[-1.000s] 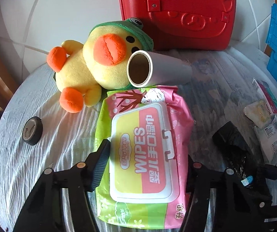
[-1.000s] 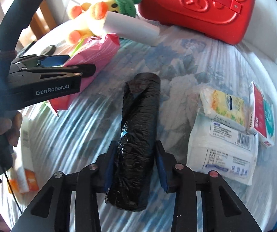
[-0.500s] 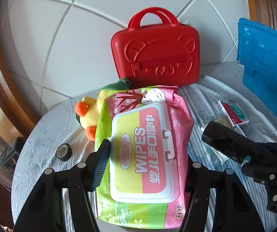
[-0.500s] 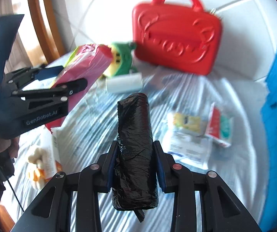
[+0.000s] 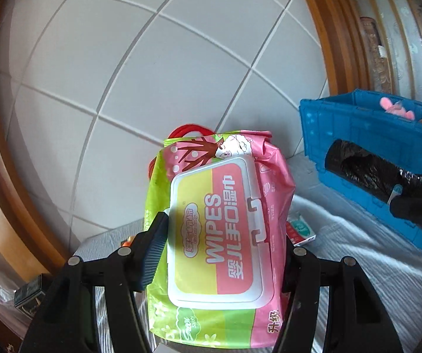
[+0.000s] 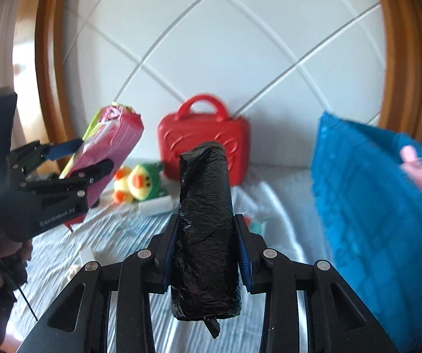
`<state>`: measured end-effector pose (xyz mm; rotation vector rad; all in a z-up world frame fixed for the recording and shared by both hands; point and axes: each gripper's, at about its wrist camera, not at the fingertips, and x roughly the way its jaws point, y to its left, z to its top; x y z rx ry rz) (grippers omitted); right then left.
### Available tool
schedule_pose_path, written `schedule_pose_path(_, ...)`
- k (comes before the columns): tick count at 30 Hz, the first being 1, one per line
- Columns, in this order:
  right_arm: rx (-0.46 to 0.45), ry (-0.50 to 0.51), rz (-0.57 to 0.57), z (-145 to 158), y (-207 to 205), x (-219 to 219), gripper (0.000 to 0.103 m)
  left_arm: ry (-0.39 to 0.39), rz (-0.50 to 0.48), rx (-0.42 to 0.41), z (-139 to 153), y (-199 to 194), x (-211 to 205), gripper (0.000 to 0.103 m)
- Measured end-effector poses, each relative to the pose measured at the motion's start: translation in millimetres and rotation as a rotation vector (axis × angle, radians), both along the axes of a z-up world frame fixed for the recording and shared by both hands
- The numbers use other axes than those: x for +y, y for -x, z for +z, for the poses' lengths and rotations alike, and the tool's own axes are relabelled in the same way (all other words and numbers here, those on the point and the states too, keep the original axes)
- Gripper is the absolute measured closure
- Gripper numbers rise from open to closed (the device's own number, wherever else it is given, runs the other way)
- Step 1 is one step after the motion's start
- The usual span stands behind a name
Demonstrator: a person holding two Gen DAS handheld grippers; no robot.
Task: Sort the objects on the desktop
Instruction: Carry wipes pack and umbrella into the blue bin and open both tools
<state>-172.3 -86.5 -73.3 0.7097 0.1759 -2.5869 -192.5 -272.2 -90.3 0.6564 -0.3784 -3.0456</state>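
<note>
Both loads had risen off the bed since the earlier frames, where they lay on the white cover. Held clear in the air, the wipes pack [image 5: 219, 235] was pinched across its width by the left gripper [image 5: 222, 253], and the black bag roll [image 6: 206, 235] was clamped between the pads of the right gripper [image 6: 206, 253]. Both likely belonged in the blue crate [image 6: 367, 206] at the bed's right edge, so each ought to clear its rim before release, one at a time to keep the tongs apart. Open cover lay between crate and red case [image 6: 203, 144]; the duck toy [image 6: 137, 185] and white roll [image 6: 156, 207] sat toward the left.
</note>
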Motion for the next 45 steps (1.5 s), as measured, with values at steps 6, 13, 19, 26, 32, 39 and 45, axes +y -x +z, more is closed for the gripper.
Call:
schedule_pose_path(6, 0.15, 0.02, -0.166, 59.2, -44.2, 67.7, 0.069, -0.043, -0.18, 0.1, 48.9, -19.0, 62.3, 0.043)
schedule_pose_path(13, 0.288, 0.055, -0.363, 111.7, -70.1, 169.1, 0.069, -0.077, -0.398, 0.135, 91.5, -14.6, 166.2, 0.043)
schedule_pose_path(19, 0.291, 0.082, -0.421, 129.9, -45.1, 252.3, 0.069, -0.136, -0.503, 0.117, 121.3, 14.0, 251.4, 0.043)
schedule_pose_path(26, 0.225, 0.137, -0.435, 144.2, 16.8, 338.7, 0.069, -0.121, -0.549, 0.089, 152.8, 66.8, 344.1, 0.043)
schedule_pose_path(32, 0.169, 0.15, -0.476, 140.3, 65.6, 383.5, 0.067, -0.109, -0.562, -0.006, 154.8, 121.4, 407.0, 0.039)
schedule_pose_path(39, 0.223, 0.16, -0.5, 151.5, 75.6, 410.5, 0.039, -0.14, -0.487, 0.113, 174.8, 120.6, 421.6, 0.004)
schedule_pose_path(45, 0.265, 0.174, -0.491, 151.3, 56.0, 411.1, 0.025, -0.125, -0.452, 0.159, 170.7, 99.9, 404.3, 0.003)
